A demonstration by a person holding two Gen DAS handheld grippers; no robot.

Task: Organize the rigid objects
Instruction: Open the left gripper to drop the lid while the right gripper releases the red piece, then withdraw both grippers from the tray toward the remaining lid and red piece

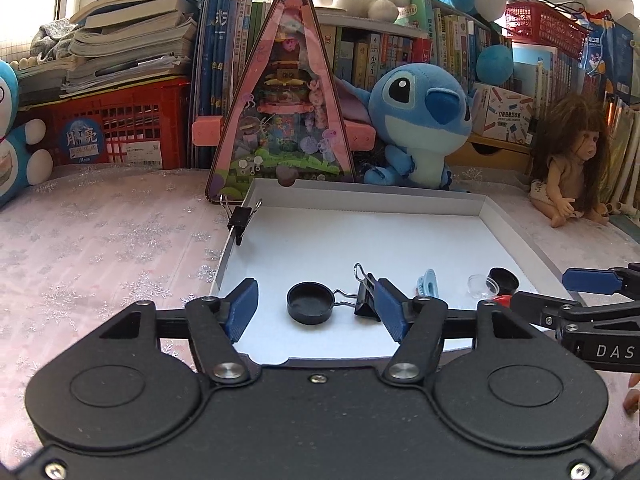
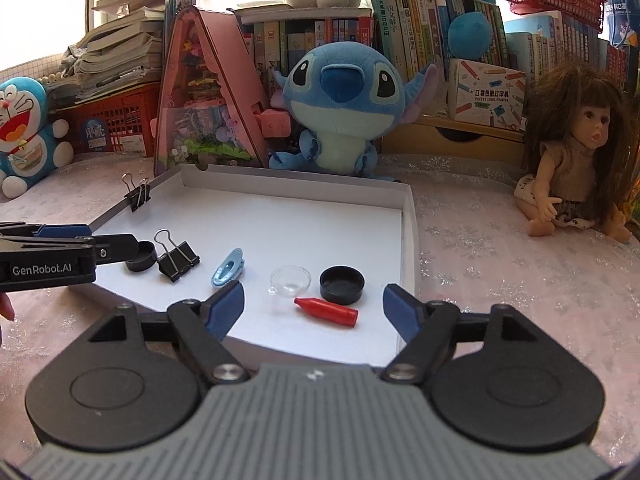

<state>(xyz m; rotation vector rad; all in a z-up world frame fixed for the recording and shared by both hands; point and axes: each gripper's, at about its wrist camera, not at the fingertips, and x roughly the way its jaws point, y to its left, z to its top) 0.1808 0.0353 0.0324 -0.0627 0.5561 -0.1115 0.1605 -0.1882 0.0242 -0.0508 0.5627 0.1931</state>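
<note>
Across the middle of both frames, our small things lie inside the white tray (image 2: pixel 408 216); both tongs, left tongs (image 1: pixel 316 312) and right tongs (image 2: pixel 314 304), stand spread and empty, so we judge little is left.

A blue plush (image 2: pixel 344 108) sits behind the white box, by a pink triangle toy box (image 2: pixel 204 96). A doll (image 2: pixel 576 164) with long brown hair sits on the pink cloth (image 2: pixel 500 280) on the right. A blue cat toy (image 2: pixel 24 128) sits on the left by a red basket (image 2: pixel 116 120) with a stack of books (image 2: pixel 120 52) on top. More books (image 2: pixel 420 28) stand on shelves at the back.
</note>
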